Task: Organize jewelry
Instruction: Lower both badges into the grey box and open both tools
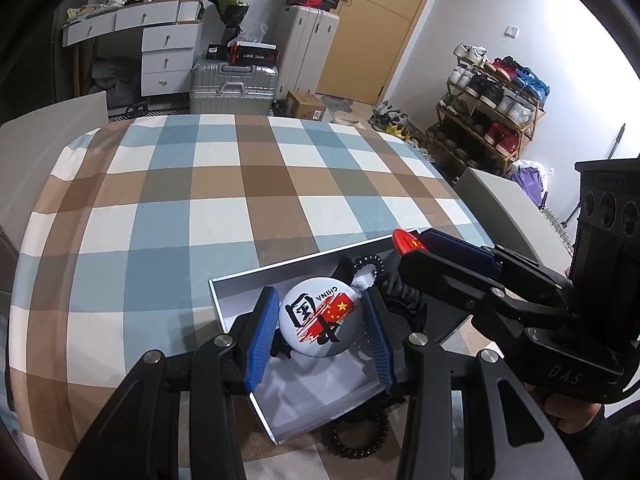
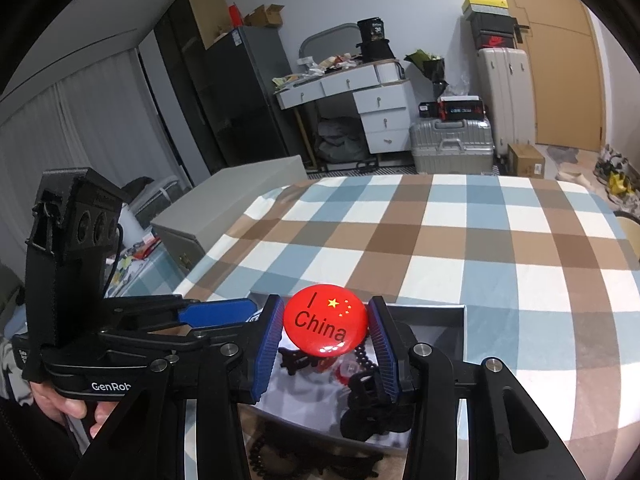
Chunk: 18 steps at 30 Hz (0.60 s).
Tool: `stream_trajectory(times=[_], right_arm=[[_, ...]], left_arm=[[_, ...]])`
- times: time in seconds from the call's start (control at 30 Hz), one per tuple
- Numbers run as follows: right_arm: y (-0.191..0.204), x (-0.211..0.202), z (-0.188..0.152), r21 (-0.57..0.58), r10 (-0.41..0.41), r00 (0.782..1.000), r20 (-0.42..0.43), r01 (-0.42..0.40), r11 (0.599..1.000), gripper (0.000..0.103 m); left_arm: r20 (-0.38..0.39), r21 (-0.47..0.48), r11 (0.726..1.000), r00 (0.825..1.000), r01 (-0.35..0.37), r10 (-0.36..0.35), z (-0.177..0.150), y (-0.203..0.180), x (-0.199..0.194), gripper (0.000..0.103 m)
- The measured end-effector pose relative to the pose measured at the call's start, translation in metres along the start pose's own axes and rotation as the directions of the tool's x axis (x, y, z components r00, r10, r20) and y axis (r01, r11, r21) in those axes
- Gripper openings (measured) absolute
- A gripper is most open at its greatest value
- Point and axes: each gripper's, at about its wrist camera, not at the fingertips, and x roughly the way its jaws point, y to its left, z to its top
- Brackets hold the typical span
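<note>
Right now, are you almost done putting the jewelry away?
Partly. A black coiled hair tie and dark hair clips already lie in the white box. In hand: the left gripper holds a white China badge, the right gripper a red China badge, both above the box. Left: the black bead bracelet lying outside the box.

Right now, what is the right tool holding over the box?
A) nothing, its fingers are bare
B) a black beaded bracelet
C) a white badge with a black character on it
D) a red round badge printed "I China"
D: in the right wrist view the right tool is closed on the red badge, which bears yellow stars and the words "I China", above the open box; the white badge sits in the left tool.
</note>
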Motion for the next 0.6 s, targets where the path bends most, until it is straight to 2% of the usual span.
stream_trajectory(times=[0.3, 0.6], right_arm=[[-0.002, 0.011, -0.004, 0.001, -0.012, 0.999, -0.03, 0.012, 1.0, 0.042], [-0.009, 0.018, -0.008, 0.038, -0.011, 0.998, -0.065, 0.014, 0.999, 0.044]], left_arm=[[-0.032, 0.003, 1.0, 0.999, -0.004, 0.004, -0.004, 0.002, 0.007, 0.037], [-0.035, -0.028, 0.999, 0.999, 0.027, -0.028, -0.006, 0.009, 0.01, 0.038]])
